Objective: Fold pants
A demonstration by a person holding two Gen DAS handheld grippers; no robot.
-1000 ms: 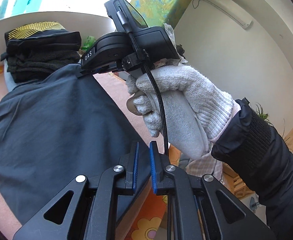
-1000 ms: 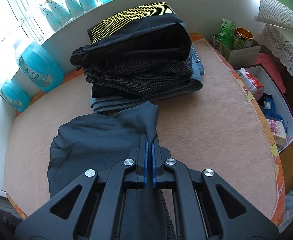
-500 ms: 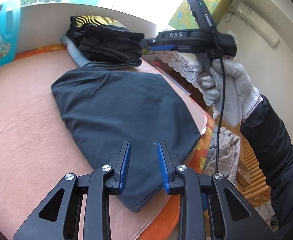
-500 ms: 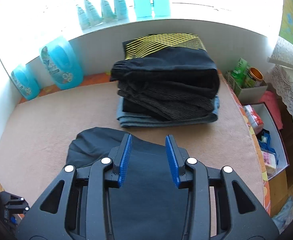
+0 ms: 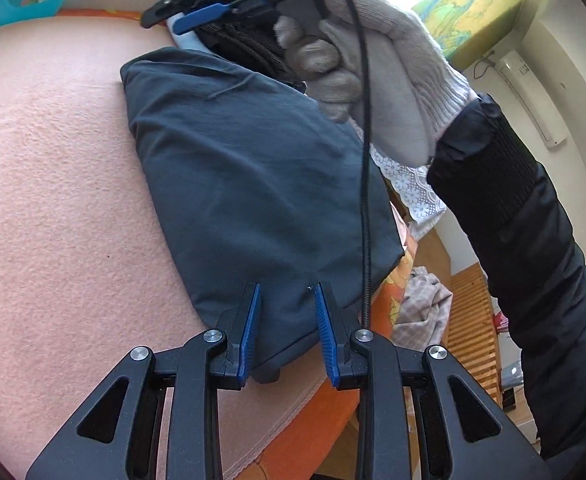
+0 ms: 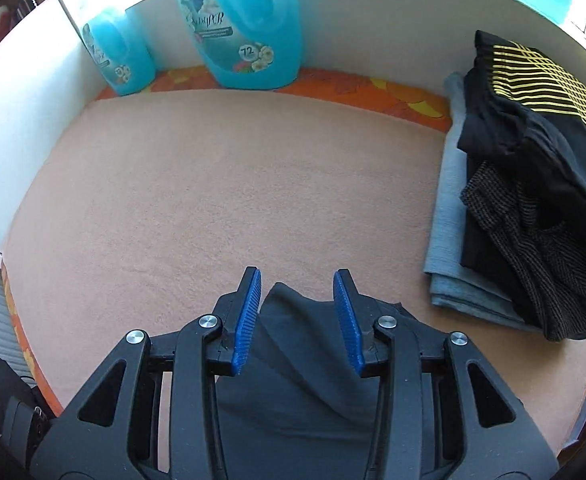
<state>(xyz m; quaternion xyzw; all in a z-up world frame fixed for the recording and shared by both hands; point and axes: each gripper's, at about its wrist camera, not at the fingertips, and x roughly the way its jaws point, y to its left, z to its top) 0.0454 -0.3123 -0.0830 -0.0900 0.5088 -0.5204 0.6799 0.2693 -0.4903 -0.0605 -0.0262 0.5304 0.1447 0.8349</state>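
A peach-pink fleecy blanket over an orange flower-print cover forms the worktop [image 6: 221, 184], filling most of both views. On it lie the folded dark slate-grey pants [image 5: 261, 184], a smooth oblong bundle running from the upper centre of the left wrist view down to the lower centre, its near end close to the worktop's edge. In the right wrist view only one end of the pants shows, at the bottom centre.

At the right edge of the right wrist view sits a stack of folded garments [image 6: 533, 208]: a black piece with yellow stripes on top, a dark ribbed knit below, a pale grey-blue cloth at the bottom. Two translucent turquoise detergent jugs [image 6: 249, 20] stand against the white wall at the upper left.

A person's right hand in a white knitted glove [image 5: 377, 60], with a black sleeve behind it, fills the upper right of the left wrist view and grips the handle of the black right gripper [image 6: 297, 312], a black cable hanging from it.

The black left gripper [image 5: 287, 332] sits at the bottom centre of its own view. Its blue-padded fingers [image 5: 249, 328] stand apart, released, with the near end of the pants seen between them but not pinched. The right gripper's blue-padded fingers [image 6: 247, 316] have just been opening and are likewise released over the pants' end, gripping nothing.
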